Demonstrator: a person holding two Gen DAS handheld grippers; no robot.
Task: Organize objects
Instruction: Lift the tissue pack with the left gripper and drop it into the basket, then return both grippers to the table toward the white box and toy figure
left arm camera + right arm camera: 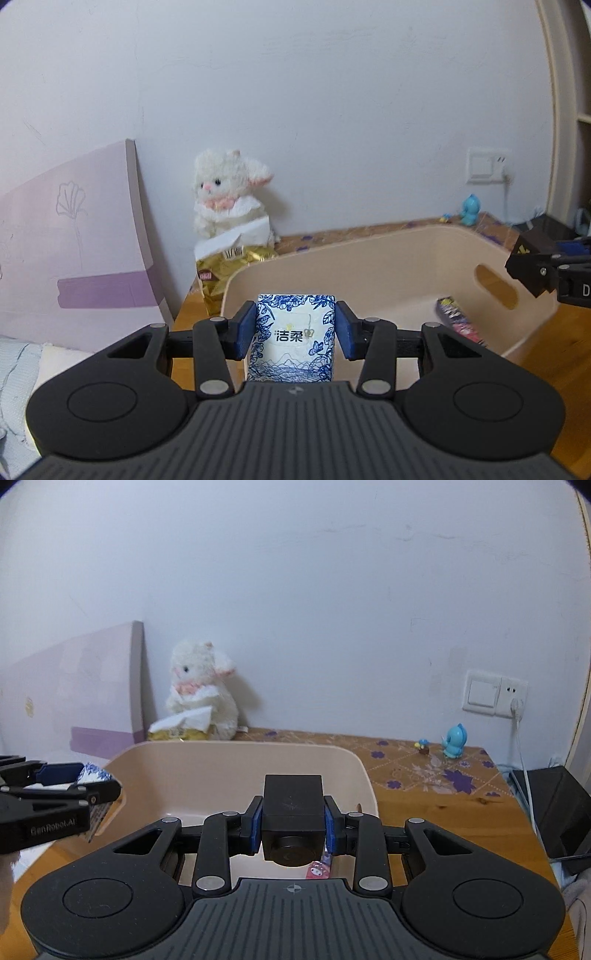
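Left wrist view: left gripper (295, 328) has its jaws clamped on a blue-and-white tissue pack (294, 336), held upright above the near rim of a beige bin (406, 242). Pack sits between the blue pads (246, 330), touching both. Inside the bin, at its right side, lies a dark patterned packet (458, 320). Right gripper (546, 271) enters from the right edge, over the bin's far corner, carrying a black box (532, 267). Behind the bin: a white plush toy (229, 192) against the wall, a gold tissue packet (225, 271) in front of it, a lilac board (74, 251) leaning to the left. A blue figurine (470, 210) stands far back on the wooden surface (576, 354).

Right wrist view: right gripper (292, 825), jaws closed on the black box (292, 801), poised over the bin (236, 749). A pink packet (317, 870) shows just below the box, inside the bin. Left gripper (55, 794) at the left edge, tissue pack (94, 775) in its grip, at the bin's left wall. Plush toy (201, 690), blue figurine (455, 740) and a wall socket (495, 694) beyond.
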